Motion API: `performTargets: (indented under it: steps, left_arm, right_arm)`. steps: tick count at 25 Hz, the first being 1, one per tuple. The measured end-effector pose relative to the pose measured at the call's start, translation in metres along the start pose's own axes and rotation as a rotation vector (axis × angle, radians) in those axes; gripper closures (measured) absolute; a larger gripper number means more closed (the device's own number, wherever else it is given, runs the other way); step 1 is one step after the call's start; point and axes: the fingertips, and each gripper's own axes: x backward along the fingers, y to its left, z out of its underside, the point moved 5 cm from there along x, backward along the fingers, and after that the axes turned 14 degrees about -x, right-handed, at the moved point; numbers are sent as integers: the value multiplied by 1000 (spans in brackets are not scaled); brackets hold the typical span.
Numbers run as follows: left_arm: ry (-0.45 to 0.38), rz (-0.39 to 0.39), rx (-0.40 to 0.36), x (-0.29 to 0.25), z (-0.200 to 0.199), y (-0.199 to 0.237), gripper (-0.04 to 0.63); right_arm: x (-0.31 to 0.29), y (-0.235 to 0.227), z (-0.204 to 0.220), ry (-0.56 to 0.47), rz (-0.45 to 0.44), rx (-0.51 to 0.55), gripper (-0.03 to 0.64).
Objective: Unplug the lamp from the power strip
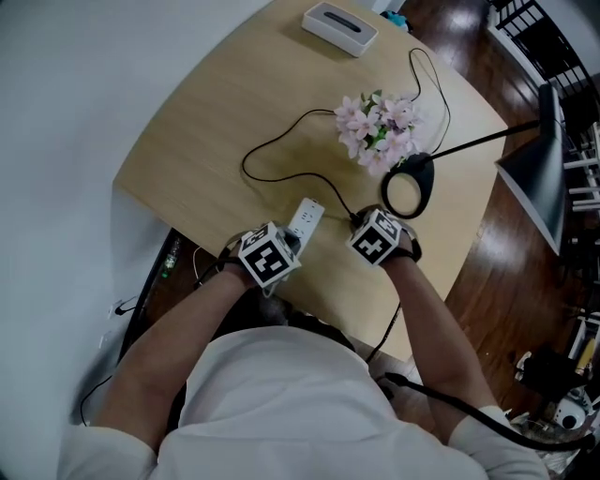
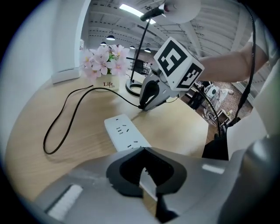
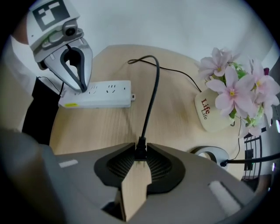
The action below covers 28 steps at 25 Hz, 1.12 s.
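Observation:
The white power strip (image 1: 307, 217) (image 3: 97, 94) lies on the wooden table near its front edge, with its sockets bare. My left gripper (image 1: 292, 243) (image 2: 146, 176) is shut, and its tips rest on the strip's near end (image 2: 127, 133). My right gripper (image 1: 360, 226) (image 3: 139, 161) is shut on the lamp's black plug (image 3: 140, 150). The plug's metal prongs show, and it sits clear of the strip, to its right. The black cord (image 3: 151, 87) arcs away from the plug across the table. Beyond it stands the black lamp's ring base (image 1: 409, 185), and its arm reaches right to the shade (image 1: 536, 178).
A pot of pink flowers (image 1: 379, 132) (image 3: 236, 94) stands just behind the lamp base. A white box (image 1: 339, 27) sits at the table's far edge. The table's front edge (image 1: 412, 328) is close under my arms. Dark wooden floor and metal racks lie to the right.

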Motion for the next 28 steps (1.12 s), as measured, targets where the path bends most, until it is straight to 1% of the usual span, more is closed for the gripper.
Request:
performTargets:
  steps: [2, 5, 7, 8, 11, 14, 17, 19, 21, 24, 26, 28]
  left_arm:
    - [-13, -18, 18, 0, 1, 1, 589]
    - [-48, -85, 39, 6, -1, 3, 589]
    - [-90, -125, 54, 13, -5, 3, 589]
    - [-112, -144, 60, 18, -8, 2, 589]
    - [-171, -196, 72, 34, -17, -3, 588]
    - [-257, -260, 114, 55, -25, -16, 588]
    - [-359, -316, 174, 78, -27, -38, 588]
    - [-403, -341, 178, 92, -26, -57, 584]
    - [-415, -388, 185, 109, -19, -74, 575]
    - [-436, -465, 233, 133, -5, -100, 575]
    - [-450, -487, 251, 143, 4, -122, 575]
    - [-457, -501, 246, 151, 12, -151, 575]
  right_arm:
    - [-1, 0, 0, -22, 0, -6, 528]
    - [0, -1, 2, -67, 3, -13, 526]
    - [0, -1, 2, -110, -5, -18, 523]
    - [1, -1, 3, -124, -10, -23, 507]
    - [6, -1, 14, -143, -18, -36, 491]
    - [23, 0, 22, -211, -5, -29, 475]
    - [49, 5, 37, -308, -17, -61, 471]
    - [67, 11, 51, -375, -50, -97, 471]
    - [84, 22, 66, -438, -80, -114, 471]
    - [104, 41, 92, -498, -117, -116, 471]
    - [117, 56, 111, -523, -136, -129, 471]
    - [132, 75, 129, -551, -152, -146, 471]
